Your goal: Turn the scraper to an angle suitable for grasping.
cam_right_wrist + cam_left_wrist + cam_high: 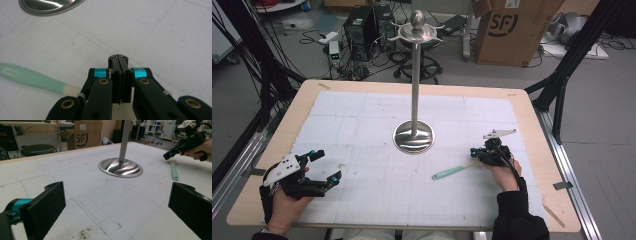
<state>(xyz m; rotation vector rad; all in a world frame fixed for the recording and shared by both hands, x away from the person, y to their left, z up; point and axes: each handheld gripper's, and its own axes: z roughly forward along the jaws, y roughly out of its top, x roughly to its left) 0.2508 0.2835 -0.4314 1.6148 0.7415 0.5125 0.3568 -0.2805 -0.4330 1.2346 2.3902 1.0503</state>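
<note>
The right gripper (478,154), at centre right of the high view, is clamped on the pale end of the green-handled tool (451,172), presumably to lift it toward the steel stand (414,136) at centre, while the left gripper (323,165) waits spread wide and empty at lower left.

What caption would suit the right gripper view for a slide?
Closed tongs above a white gridded mat, with a green spatula lying at their left.
</note>
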